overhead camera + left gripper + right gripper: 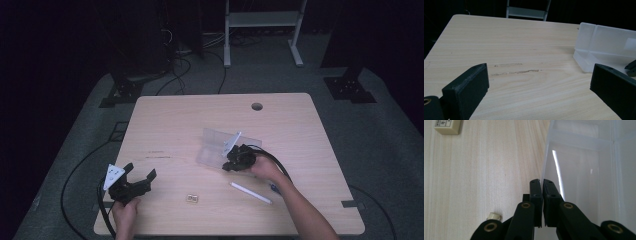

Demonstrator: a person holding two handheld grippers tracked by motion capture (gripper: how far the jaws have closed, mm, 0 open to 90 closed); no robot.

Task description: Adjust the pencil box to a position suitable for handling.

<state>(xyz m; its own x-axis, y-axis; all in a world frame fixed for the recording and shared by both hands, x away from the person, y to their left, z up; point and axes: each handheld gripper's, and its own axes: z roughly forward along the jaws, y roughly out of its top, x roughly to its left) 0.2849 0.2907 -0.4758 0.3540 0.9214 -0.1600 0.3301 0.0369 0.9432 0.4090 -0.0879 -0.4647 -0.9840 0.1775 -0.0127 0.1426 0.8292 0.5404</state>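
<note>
High view: wooden table (165, 115) with a clear plastic box (220, 145) lying open around the middle, lid flap tipped up on its far side.

Right gripper: right gripper (239, 159) sits at the box's near right edge. In the right gripper view (541, 185) the two black jaws are pressed together with the thin clear wall of the box running right up to the tips – looks like they're pinching that wall edge, though the wall is see-through so I can't swear it's actually between the pads.

Why there: my guess is grabbing the rim gives a handle to drag or steady the box without reaching inside.

Left gripper: left gripper (135, 182) rests near the left front of the table, well apart from the box. Left gripper view has the jaws spread wide with nothing but bare wood between them – released, just parked out of the way.

Other bits: white pen (251, 193) lying near the right forearm, and a small beige eraser-like block (192, 198) between the two hands, near the front edge. Both untouched.

Next move, probably: shift the box or close the lid – a thin slippery wall could pop out of the pinch.
</note>
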